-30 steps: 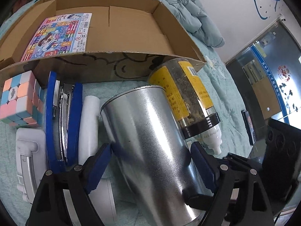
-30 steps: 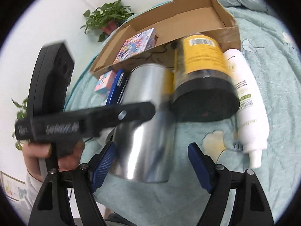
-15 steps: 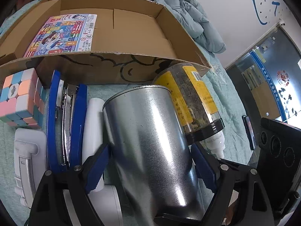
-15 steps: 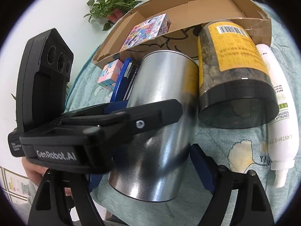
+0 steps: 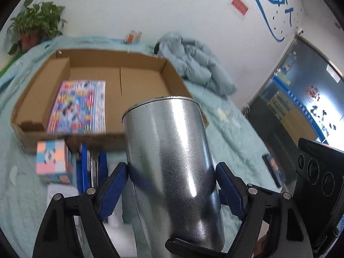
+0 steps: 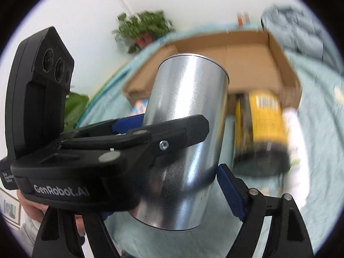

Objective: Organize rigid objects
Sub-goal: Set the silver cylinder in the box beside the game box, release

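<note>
My left gripper (image 5: 172, 185) is shut on a silver metal can (image 5: 172, 157) and holds it lifted above the bed, in front of an open cardboard box (image 5: 139, 86). A colourful flat package (image 5: 79, 107) lies in the box. In the right wrist view the same can (image 6: 185, 133) shows with the left gripper's fingers (image 6: 172, 135) clamped around it. My right gripper (image 6: 167, 191) is open, its blue pads on either side of the can's lower end; whether they touch it I cannot tell.
A pastel puzzle cube (image 5: 51, 161) and a blue stapler (image 5: 92, 167) lie left of the can. A yellow-labelled jar (image 6: 262, 129) and a white bottle (image 6: 294, 150) lie by the box's front wall. A grey jacket (image 5: 193, 64) lies behind.
The left gripper has lifted the silver can off the bed and raised it toward the box. The jar and bottle stay on the bed. The right gripper followed upward.
</note>
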Tool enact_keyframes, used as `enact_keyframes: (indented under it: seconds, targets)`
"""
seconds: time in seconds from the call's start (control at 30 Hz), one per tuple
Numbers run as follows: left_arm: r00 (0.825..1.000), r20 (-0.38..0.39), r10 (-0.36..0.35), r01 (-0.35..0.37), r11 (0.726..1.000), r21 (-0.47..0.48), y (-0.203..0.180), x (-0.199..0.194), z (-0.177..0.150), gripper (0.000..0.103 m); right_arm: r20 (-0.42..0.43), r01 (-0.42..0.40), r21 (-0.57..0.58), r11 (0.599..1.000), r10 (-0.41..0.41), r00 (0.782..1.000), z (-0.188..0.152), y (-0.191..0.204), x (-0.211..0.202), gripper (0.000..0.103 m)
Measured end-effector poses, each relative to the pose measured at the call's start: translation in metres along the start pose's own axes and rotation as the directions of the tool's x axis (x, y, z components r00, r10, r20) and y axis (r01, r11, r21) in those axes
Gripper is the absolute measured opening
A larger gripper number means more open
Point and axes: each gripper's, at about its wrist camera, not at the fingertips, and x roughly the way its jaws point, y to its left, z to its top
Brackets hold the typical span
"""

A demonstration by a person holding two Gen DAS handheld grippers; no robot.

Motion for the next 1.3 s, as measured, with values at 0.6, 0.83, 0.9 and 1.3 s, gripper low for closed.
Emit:
enact_keyframes:
  seconds: [0.6,0.83,0.9,1.3]
  targets:
    - [0.989,0.147,-0.007,-0.011,0.992,0.123,-0.016,-0.050,0.146,0.078,0.211,0.091,-0.135,0.987,-0.061,0.976,0.104,0.024,-0.021,0.082]
    - [0.991,0.131,-0.009,-0.007,0.993,0.118,-0.011,-0.037,0.212,0.077,0.201,0.103,-0.160,0.982,-0.070,0.977,0.147,0.023,-0.012,0.082]
    - [0.994,0.112,-0.006,-0.007,0.993,0.115,-0.007,-0.028,0.232,0.077,0.183,0.093,-0.151,0.984,-0.065,0.981,0.159,0.020,-0.008,0.082]
    - [0.999,-0.034,0.020,-0.019,0.999,0.039,0.042,0.066,0.243,0.075,-0.005,0.020,-0.071,0.997,-0.020,1.000,0.180,-0.015,0.046,0.082]
